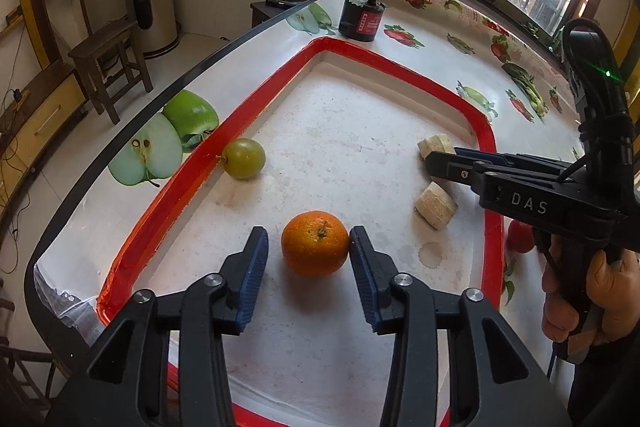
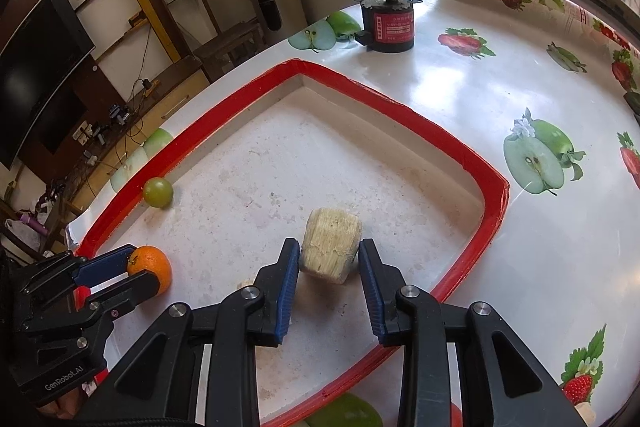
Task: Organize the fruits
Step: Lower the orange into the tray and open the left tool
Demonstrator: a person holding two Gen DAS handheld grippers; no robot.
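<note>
Sorting fruit inside the red-rimmed tray (image 1: 400, 67) on the worktop (image 2: 460, 99), both hands busy at once. Left tool (image 1: 308, 251) released, jaws straddling the orange (image 1: 315, 243) on the tray floor near the front: one pad touching its side, the other standing clear with a gap. Right tool (image 2: 329, 255) clenched on a pale fibrous chunk (image 2: 331, 247) near the tray's right wall, pads against both its sides. Hard to tell whether lifted or resting on the floor. A second chunk (image 1: 436, 205) lying just beside, and a green fruit (image 1: 244, 159) against the far left rim.

Probably a placing or regrouping step. Next, likely: either back the left tool off the orange without nudging it into a roll, or centre and close squarely across its widest part. Worth carrying the chunk gently, since it looks crumbly.
</note>
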